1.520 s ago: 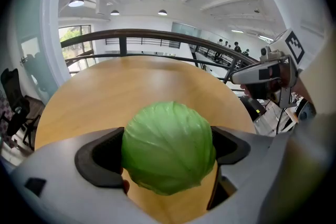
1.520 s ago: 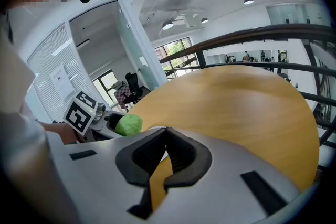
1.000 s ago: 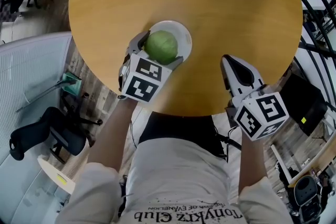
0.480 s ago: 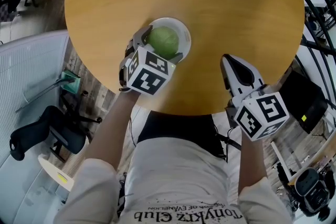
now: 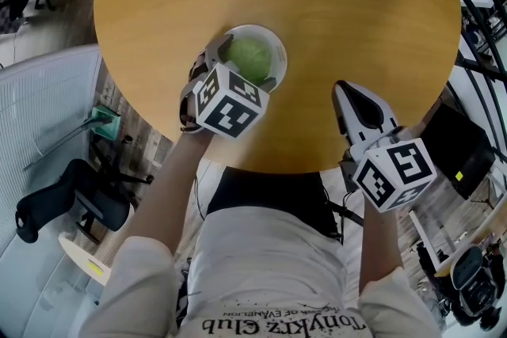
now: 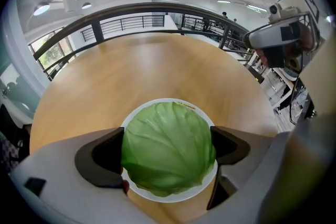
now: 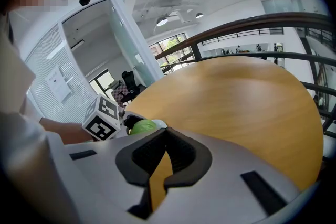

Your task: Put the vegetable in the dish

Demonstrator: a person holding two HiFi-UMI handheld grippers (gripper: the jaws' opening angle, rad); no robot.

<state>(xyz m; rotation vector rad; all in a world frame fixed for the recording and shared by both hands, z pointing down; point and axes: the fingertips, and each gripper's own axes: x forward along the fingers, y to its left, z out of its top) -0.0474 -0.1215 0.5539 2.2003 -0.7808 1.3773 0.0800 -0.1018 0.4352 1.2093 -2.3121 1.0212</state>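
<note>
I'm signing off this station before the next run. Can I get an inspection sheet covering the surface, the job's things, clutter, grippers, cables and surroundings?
Surface: round wooden table, bare apart from the dish.
Job's things: green cabbage sits inside the rim of the white dish, near the table's front-left edge. Whether its weight rests on the dish cannot be told.
Clutter: nothing seen.
Grippers: left gripper has its fingers closed on the cabbage from both sides. Right gripper has its fingers together, holds nothing and is held at the table's near edge.
Cables: nothing seen on the table.
Surroundings: black office chair on the floor to the left; dark railing beyond the table.
</note>
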